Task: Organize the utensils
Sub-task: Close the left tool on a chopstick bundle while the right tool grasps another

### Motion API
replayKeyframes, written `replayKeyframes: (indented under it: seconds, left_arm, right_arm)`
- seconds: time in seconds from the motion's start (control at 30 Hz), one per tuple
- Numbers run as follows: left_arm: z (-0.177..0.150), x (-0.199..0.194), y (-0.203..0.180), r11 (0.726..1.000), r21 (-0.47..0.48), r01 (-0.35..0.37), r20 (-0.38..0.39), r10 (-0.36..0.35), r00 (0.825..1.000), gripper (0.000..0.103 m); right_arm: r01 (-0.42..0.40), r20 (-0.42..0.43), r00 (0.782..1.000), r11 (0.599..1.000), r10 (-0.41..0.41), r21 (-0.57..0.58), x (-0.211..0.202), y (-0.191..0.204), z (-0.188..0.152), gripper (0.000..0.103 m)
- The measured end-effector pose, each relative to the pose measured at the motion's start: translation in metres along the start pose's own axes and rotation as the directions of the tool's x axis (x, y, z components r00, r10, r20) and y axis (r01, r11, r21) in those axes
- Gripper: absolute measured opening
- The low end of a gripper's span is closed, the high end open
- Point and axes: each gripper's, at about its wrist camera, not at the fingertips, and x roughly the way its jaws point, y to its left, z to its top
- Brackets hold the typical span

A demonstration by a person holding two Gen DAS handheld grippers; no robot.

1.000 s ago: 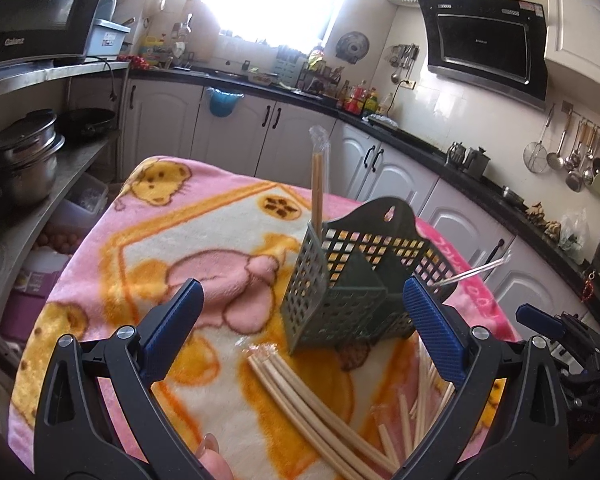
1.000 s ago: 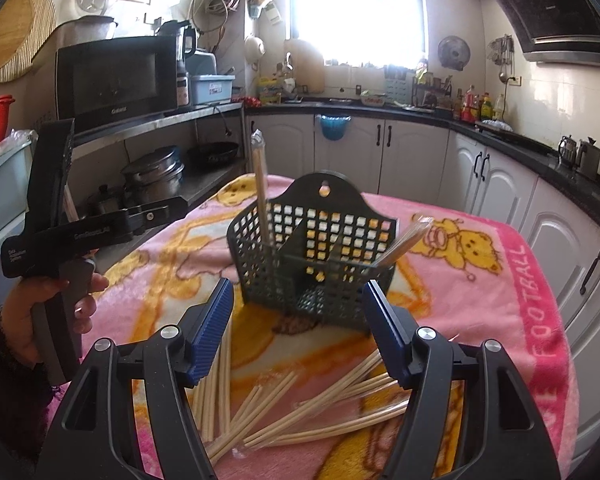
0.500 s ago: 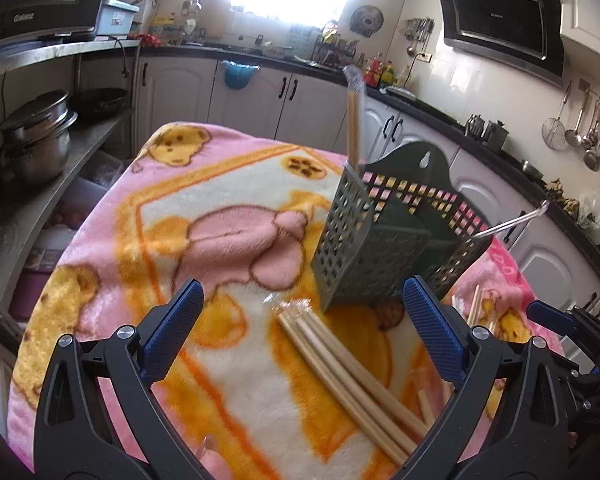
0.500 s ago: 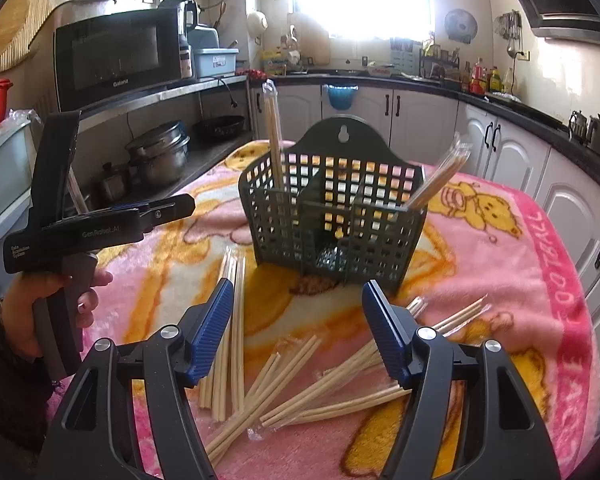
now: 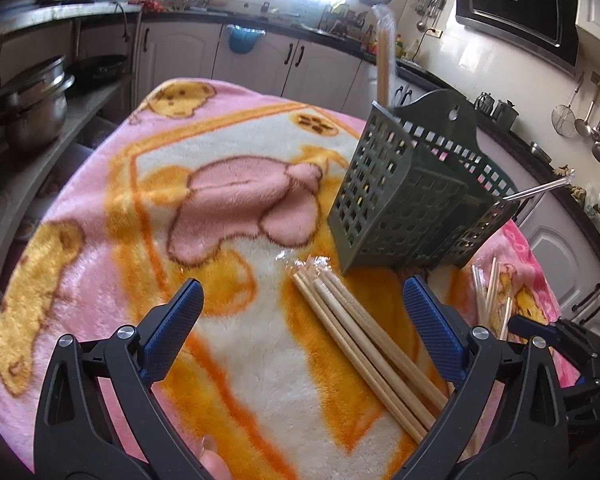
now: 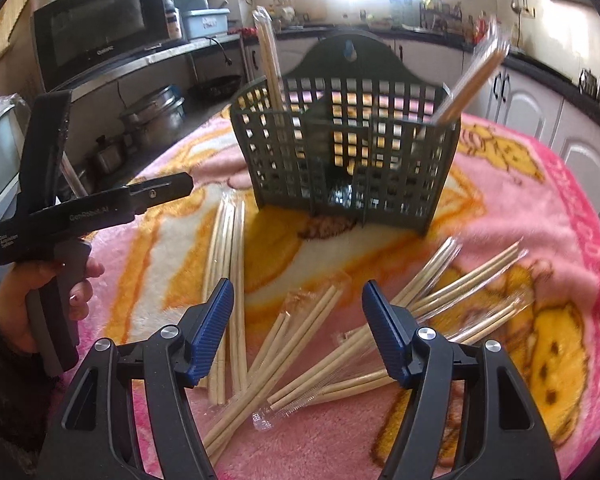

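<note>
A dark green slotted utensil basket stands on the pink cartoon blanket; it also shows in the left wrist view. One wrapped chopstick pack stands in its left compartment and another leans in its right. Several wrapped chopstick packs lie loose in front of it. My right gripper is open and empty just above them. My left gripper is open and empty above a pack lying on the blanket. The left gripper also shows in the right wrist view.
Kitchen counters and white cabinets ring the table. Metal pots sit on a shelf at the left. A microwave stands on the shelf above. Ladles hang on the right wall.
Both grippers have moved down and closer to the loose chopstick packs on the blanket. Both have stayed open. The basket and its packs have not moved.
</note>
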Motion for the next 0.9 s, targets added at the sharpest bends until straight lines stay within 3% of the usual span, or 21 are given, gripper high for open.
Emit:
replayKeyframes:
  seconds: [0.13,0.33,0.6,0.67,0.9]
  left_arm:
    - [0.0,0.014,0.004,0.999,-0.034,0.034,-0.042,-0.036,0.998,0.079]
    - [0.005,0.043,0.021,0.978,-0.178,0.109,-0.118,-0.131,0.984,0.056]
    - [0.018,0.067,0.04,0.938,-0.308,0.158,-0.121,-0.203,0.972,0.038]
    - [0.02,0.072,0.044,0.931,-0.329,0.159,-0.123,-0.21,0.97,0.025]
    - [0.021,0.08,0.048,0.929,-0.338,0.153,-0.133,-0.207,0.969,0.013]
  right_arm:
    - [-0.021,-0.026,0.999,0.999,0.022,0.046,0.01,-0.007,0.002,0.064]
    - [-0.039,-0.052,0.998,0.996,0.044,0.084,0.021,-0.015,0.004,0.064]
    - [-0.061,-0.078,0.994,0.99,0.072,0.126,0.03,-0.023,0.004,0.058]
    - [-0.063,-0.083,0.994,0.989,0.074,0.131,0.032,-0.023,0.004,0.056]
    - [-0.069,-0.109,0.99,0.985,0.086,0.156,0.04,-0.026,0.004,0.047]
